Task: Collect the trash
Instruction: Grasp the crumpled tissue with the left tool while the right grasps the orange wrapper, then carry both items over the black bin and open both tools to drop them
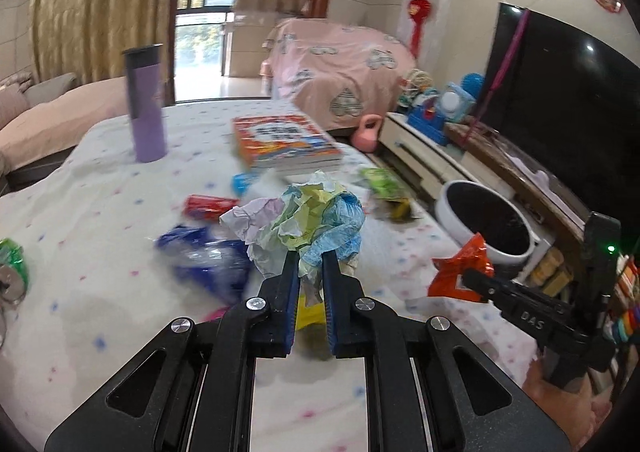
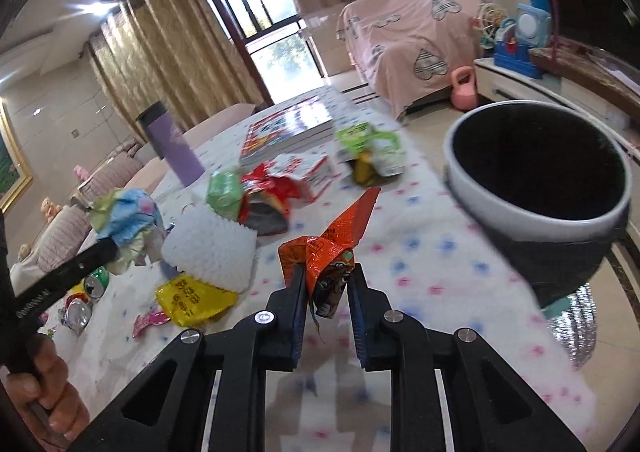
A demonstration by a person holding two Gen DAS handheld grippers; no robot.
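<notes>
So we have the left gripper (image 1: pixel 311 258) clamped on a crumpled wad of pastel paper, white, yellow and blue (image 1: pixel 304 218), lifted above the white polka-dot tablecloth (image 1: pixel 100 212). Our right gripper (image 2: pixel 326 276) is pinched on a crinkled orange foil snack wrapper (image 2: pixel 332 244), also off the cloth, near the white-rimmed round bin with black liner (image 2: pixel 536 172). More trash on the cloth: yellow wrapper (image 2: pixel 192 298), white foam net (image 2: pixel 210 246), green packets (image 2: pixel 224 192), crushed cans (image 2: pixel 86 298). Purple tumbler (image 1: pixel 145 104) and stacked books (image 1: pixel 284 140) stand behind.
</notes>
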